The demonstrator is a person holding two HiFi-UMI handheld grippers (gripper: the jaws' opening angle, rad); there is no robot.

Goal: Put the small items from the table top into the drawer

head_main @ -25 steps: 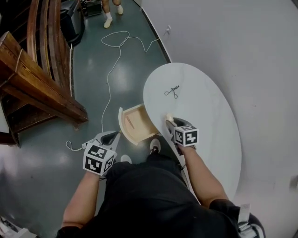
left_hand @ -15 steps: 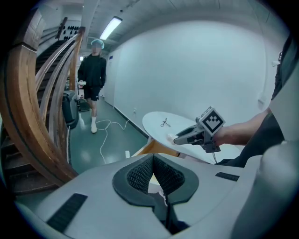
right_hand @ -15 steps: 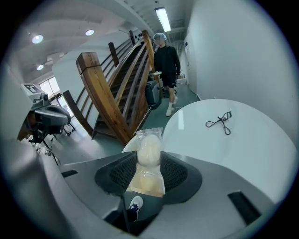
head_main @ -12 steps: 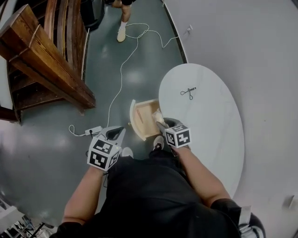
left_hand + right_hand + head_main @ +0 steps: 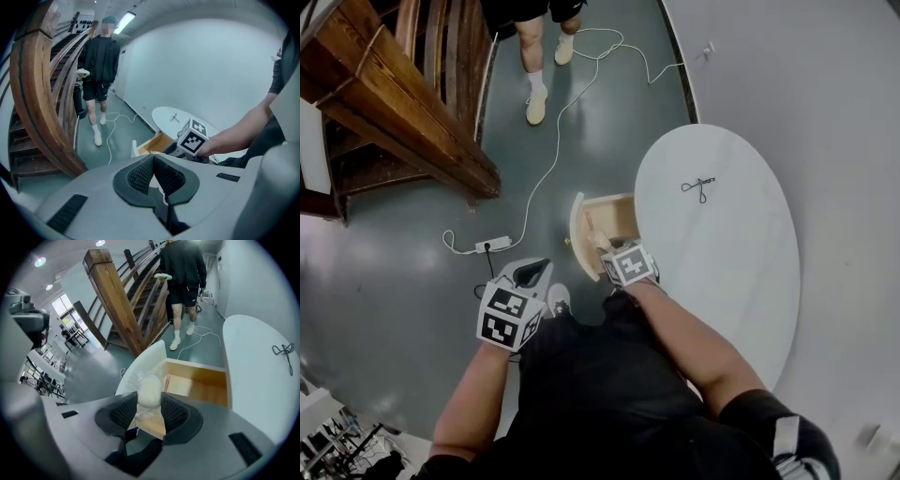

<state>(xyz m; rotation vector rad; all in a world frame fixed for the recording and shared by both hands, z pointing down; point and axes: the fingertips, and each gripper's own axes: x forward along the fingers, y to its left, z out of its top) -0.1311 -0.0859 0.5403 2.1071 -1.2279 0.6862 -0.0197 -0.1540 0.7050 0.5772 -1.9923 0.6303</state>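
My right gripper (image 5: 602, 244) is shut on a small white lump wrapped in clear plastic (image 5: 149, 390) and holds it over the near end of the open wooden drawer (image 5: 617, 214). A thin pink item (image 5: 167, 382) lies on the drawer floor (image 5: 206, 386). Small dark scissors (image 5: 698, 187) rest on the white oval table (image 5: 741, 272), also far right in the right gripper view as scissors (image 5: 282, 351). My left gripper (image 5: 531, 275) hangs over the floor left of the drawer, jaws shut with nothing between them (image 5: 153, 161).
A person in dark shorts (image 5: 542, 56) stands on the green floor beyond the drawer. A white cable (image 5: 553, 159) runs to a power strip (image 5: 492, 246) left of the drawer. A wooden staircase (image 5: 394, 103) fills the left side. A white wall (image 5: 825, 112) runs along the table.
My right gripper has carried the wrapped lump left from the table's edge to over the open drawer. The left gripper has stayed low at the left. The standing person has come nearer.
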